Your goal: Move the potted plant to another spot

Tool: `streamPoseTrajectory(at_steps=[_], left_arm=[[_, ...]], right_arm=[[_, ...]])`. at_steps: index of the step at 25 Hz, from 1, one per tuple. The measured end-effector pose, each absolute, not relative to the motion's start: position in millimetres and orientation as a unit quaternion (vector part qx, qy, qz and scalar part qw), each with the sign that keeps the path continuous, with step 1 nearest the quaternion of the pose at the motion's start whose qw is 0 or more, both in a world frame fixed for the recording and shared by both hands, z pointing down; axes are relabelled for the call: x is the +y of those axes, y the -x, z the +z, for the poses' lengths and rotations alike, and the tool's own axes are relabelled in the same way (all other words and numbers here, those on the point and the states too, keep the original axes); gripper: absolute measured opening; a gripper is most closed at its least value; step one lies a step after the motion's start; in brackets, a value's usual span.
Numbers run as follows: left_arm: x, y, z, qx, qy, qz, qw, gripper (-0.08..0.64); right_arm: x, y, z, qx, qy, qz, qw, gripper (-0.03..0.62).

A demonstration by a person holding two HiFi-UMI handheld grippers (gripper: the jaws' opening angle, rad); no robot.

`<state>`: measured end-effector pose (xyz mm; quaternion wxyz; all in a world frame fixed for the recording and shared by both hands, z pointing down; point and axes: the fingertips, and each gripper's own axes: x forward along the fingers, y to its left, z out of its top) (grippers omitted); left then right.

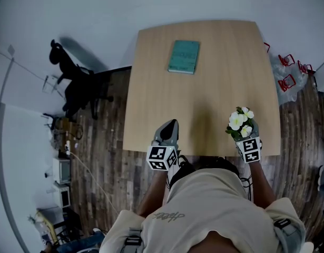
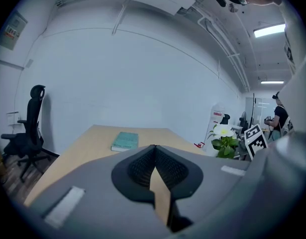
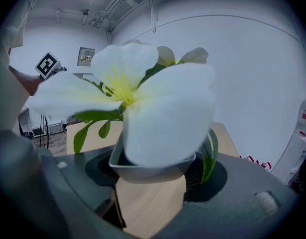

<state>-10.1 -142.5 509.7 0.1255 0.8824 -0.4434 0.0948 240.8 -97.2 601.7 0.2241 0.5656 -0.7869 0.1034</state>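
Head view: right tongs (image 1: 245, 133) clamp potted plant (image 1: 239, 121) near table (image 1: 204, 88) edge — left tongs (image 1: 172, 124) closed.

A light wooden desk (image 1: 151, 88) fills the middle of the frame, with a teal book (image 1: 184, 56) lying near its far edge. At the near edge, lower centre, the left gripper (image 1: 171, 124) tapers to a closed point over the desk. To the right, the potted plant (image 1: 239, 123), white blossoms over green leaves, sits at the front of the right gripper (image 1: 247, 139); its pot is hidden. A black office chair (image 1: 77, 83) stands at upper left on the plank floor (image 1: 104, 162).
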Motion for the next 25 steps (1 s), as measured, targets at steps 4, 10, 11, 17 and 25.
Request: streamPoseTrajectory(at_steps=[4,10,11,17,25], left_arm=[[-153,39,502,-0.429,-0.891,0.075,0.13,0.018],[-168,99,504,-0.432,-0.891,0.083,0.112,0.018],[-170,107,506,-0.43,-0.892,0.082,0.115,0.018],[-177,145,515,-0.405,-0.902,0.083,0.121,0.018],[-187,162,519,-0.371,-0.917,0.079,0.121,0.018]], right_arm=[[-102,-217,597,-0.773,-0.587,0.111,0.216,0.342],[-112,-167,585,-0.766,-0.6,0.112,0.201,0.342],[-113,-160,582,-0.765,-0.601,0.11,0.202,0.342],[-118,-128,577,-0.737,-0.636,0.122,0.194,0.342],[-102,-90,568,-0.724,-0.648,0.121,0.201,0.342]])
